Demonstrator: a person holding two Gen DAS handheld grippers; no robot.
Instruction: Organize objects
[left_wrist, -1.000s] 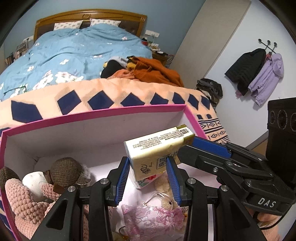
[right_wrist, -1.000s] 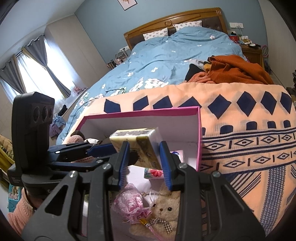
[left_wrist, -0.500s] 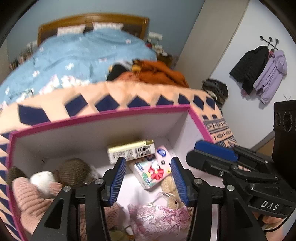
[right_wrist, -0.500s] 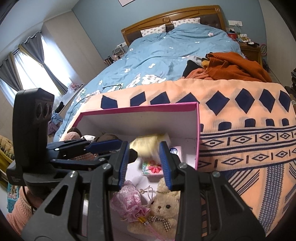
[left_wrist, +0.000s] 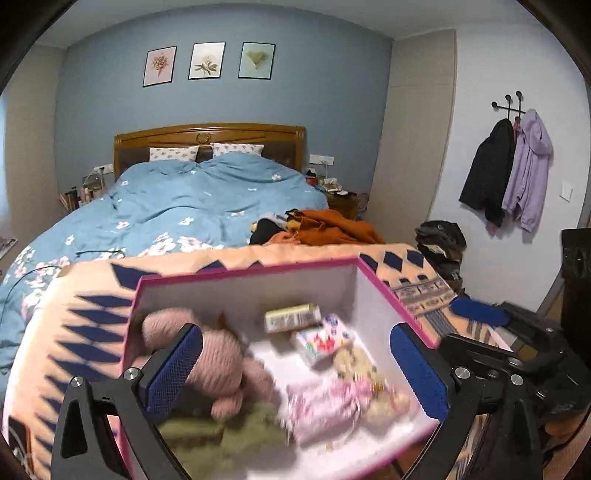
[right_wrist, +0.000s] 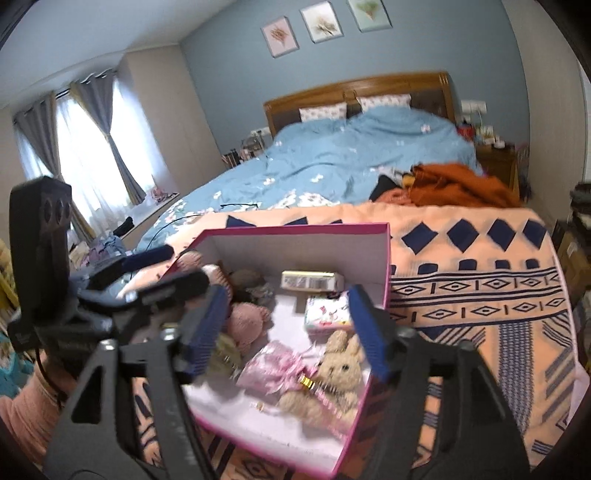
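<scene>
A pink-rimmed white box (left_wrist: 243, 275) (right_wrist: 295, 229) sits on a peach patterned blanket at the foot of the bed. A yellow tissue pack (left_wrist: 292, 317) (right_wrist: 312, 280) lies inside at the back wall, beside a flowered tissue pack (left_wrist: 321, 341) (right_wrist: 327, 314). A pink knitted toy (left_wrist: 218, 354), a pink pouch (right_wrist: 275, 369) and a beige plush rabbit (right_wrist: 334, 373) also lie inside. My left gripper (left_wrist: 295, 373) is open and empty above the box. My right gripper (right_wrist: 288, 332) is open and empty above it too.
The peach blanket (right_wrist: 480, 280) covers the bed end. A blue duvet (left_wrist: 192, 210) and an orange garment (left_wrist: 332, 229) lie beyond. Jackets (left_wrist: 509, 170) hang on the right wall. A window with curtains (right_wrist: 92, 147) is at the left.
Both grippers let go of the yellow tissue pack, which dropped into the box at its back wall. Both have opened wide and pulled back and up from the box.
</scene>
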